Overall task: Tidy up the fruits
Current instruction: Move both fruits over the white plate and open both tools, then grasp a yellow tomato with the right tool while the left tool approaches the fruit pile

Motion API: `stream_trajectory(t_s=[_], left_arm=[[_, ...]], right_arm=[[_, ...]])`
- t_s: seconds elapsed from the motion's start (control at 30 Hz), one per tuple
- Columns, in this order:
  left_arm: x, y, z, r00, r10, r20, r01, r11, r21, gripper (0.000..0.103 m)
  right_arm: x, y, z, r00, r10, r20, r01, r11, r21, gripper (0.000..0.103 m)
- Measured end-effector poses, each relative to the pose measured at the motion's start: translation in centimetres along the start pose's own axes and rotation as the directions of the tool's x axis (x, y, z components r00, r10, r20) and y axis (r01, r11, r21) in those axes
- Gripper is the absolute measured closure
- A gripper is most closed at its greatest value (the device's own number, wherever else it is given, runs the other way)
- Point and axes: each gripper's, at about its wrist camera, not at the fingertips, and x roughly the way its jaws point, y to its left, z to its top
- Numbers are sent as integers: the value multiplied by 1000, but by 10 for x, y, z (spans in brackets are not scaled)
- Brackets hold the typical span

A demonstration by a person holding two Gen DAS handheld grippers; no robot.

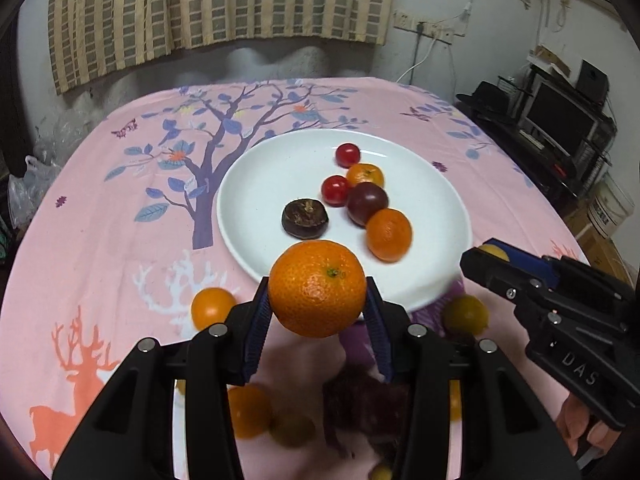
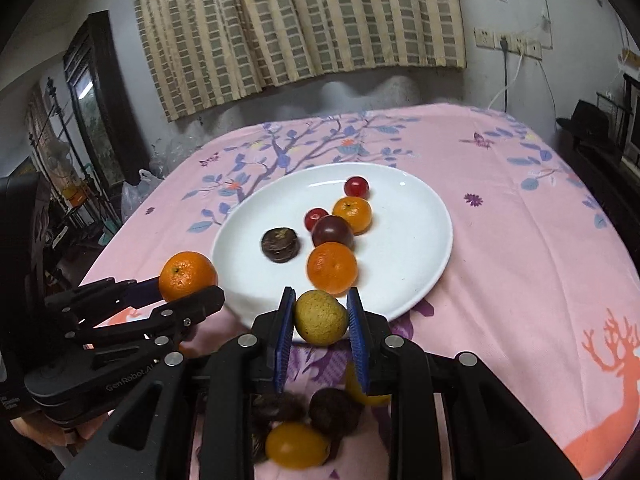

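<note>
A white plate on the pink cloth holds two tangerines, two red cherry tomatoes, a dark purple tomato and a dark brown round fruit. My left gripper is shut on a tangerine, held above the plate's near rim; it also shows in the right wrist view. My right gripper is shut on a yellow-green fruit near the plate's near edge. Several loose fruits lie on the cloth below both grippers, partly hidden.
An orange tomato and a yellow-green fruit lie on the cloth near the plate. Dark fuzzy fruits and a yellow tomato lie beneath the right gripper. A shelf with electronics stands to the right of the table.
</note>
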Motion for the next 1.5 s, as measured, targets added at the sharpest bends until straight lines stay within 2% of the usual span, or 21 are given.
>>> stream_trajectory(t_s=[0.23,0.3,0.4,0.5,0.63,0.83,1.03,1.17,1.2,1.27,1.5], left_arm=[[38,2,10,998,35,-46,-35,999,-7,59],[39,2,11,998,42,-43,-43,999,-19,58],[24,4,8,999,45,7,-45,998,-46,42],[4,5,-2,998,46,44,-44,998,-38,38],[-19,13,-25,997,53,62,-50,998,-48,27],[-43,28,-66,995,69,74,-65,996,-59,26],[-47,43,-94,997,62,46,-58,995,-87,26],[-48,48,-103,998,53,40,-50,995,-85,25],[-48,49,-105,998,52,39,-49,995,-83,25],[-48,50,-107,998,48,35,-45,996,-81,25],[-50,45,-108,997,61,51,-58,997,-55,23]], right_arm=[[39,-18,1,998,5,-59,-1,998,59,76],[40,-24,-1,999,12,-46,-8,996,92,54],[30,-29,-3,1000,15,-17,-13,994,104,53],[16,-32,-4,999,40,-7,-39,993,115,53],[-1,-31,-14,999,48,2,-48,993,110,53],[-16,-18,-39,999,31,-16,-30,998,58,53],[-26,-6,-70,998,-19,-61,18,1000,-9,53],[-32,2,-87,993,-66,-94,60,996,-62,52],[-32,3,-90,992,-78,-99,71,995,-69,45],[-34,3,-94,991,-92,-100,85,994,-75,43],[-37,15,-101,990,-76,-123,62,991,-116,43]])
